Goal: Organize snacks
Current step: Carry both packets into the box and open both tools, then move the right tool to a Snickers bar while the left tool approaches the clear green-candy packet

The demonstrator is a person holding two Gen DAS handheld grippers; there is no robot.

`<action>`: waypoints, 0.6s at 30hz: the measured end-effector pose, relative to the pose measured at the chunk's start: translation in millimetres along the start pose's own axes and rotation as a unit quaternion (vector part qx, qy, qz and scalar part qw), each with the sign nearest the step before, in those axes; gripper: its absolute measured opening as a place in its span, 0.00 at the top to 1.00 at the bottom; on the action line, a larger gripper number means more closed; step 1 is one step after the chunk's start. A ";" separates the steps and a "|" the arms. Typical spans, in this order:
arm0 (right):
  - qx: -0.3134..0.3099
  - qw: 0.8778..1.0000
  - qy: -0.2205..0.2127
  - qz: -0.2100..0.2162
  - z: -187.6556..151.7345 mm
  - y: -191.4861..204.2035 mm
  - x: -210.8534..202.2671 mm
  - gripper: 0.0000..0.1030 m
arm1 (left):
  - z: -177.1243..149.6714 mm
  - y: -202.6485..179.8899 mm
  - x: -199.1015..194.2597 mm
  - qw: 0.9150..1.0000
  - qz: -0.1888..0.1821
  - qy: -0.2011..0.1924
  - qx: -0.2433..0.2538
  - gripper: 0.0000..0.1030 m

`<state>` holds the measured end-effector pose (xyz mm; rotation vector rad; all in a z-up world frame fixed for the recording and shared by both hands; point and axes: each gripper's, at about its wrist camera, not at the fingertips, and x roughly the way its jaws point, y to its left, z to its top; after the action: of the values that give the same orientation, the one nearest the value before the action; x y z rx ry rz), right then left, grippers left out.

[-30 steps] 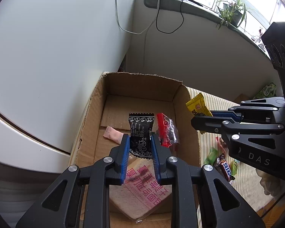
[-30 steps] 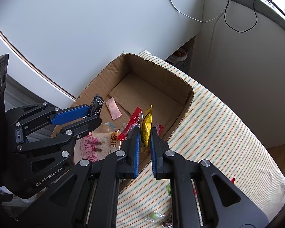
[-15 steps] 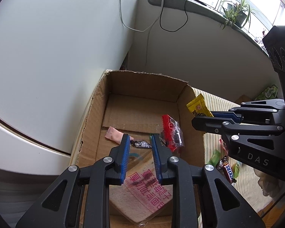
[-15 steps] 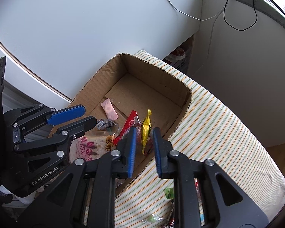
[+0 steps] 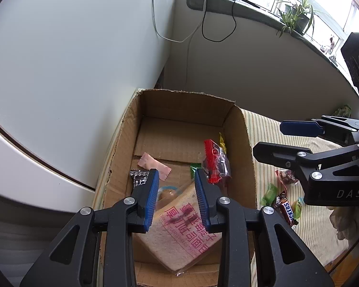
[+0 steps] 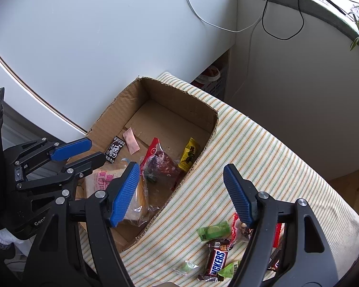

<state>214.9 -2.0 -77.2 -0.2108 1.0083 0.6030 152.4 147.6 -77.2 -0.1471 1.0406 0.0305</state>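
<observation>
Both drops are done! The right hand-held gripper (image 6: 182, 191) has just been opening and now gapes wide with nothing between its jaws; the yellow candy (image 6: 189, 153) lies in the box (image 6: 155, 88) by the right wall, long axis running toward the far end. The left hand-held gripper (image 5: 176, 196) has been opening too, narrow and empty, and the black packet (image 6: 114, 148) rests flat near the left wall, pointing along the box. Next, I reckon, it's back to the striped cloth (image 6: 263, 148) for the Snickers (image 6: 215, 262), lying lengthwise toward the camera, so the jaws must straddle its short side.
</observation>
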 end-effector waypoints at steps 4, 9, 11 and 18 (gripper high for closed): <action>0.011 1.000 -0.011 0.000 -11.9 -11.7 -18.0 0.27 | -1.9 -3.6 -10.0 1.000 -0.006 -0.007 -0.002 0.71; 0.036 0.999 -0.023 -0.005 -36.9 -39.5 -42.5 0.27 | -6.6 -11.8 -22.8 1.000 -0.017 -0.014 -0.003 0.71; 0.050 0.998 -0.026 -0.008 -49.9 -53.9 -50.7 0.26 | -9.7 -17.2 -27.3 1.000 -0.023 -0.016 -0.003 0.71; 0.112 0.993 -0.026 -0.023 -103.7 -109.6 -74.6 0.26 | -22.4 -41.8 -29.4 0.999 -0.050 -0.004 -0.001 0.71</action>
<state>172.2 -164.7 -80.9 -0.0202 1.0104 0.4474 122.3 104.5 -58.6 -0.2004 1.0235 -0.0573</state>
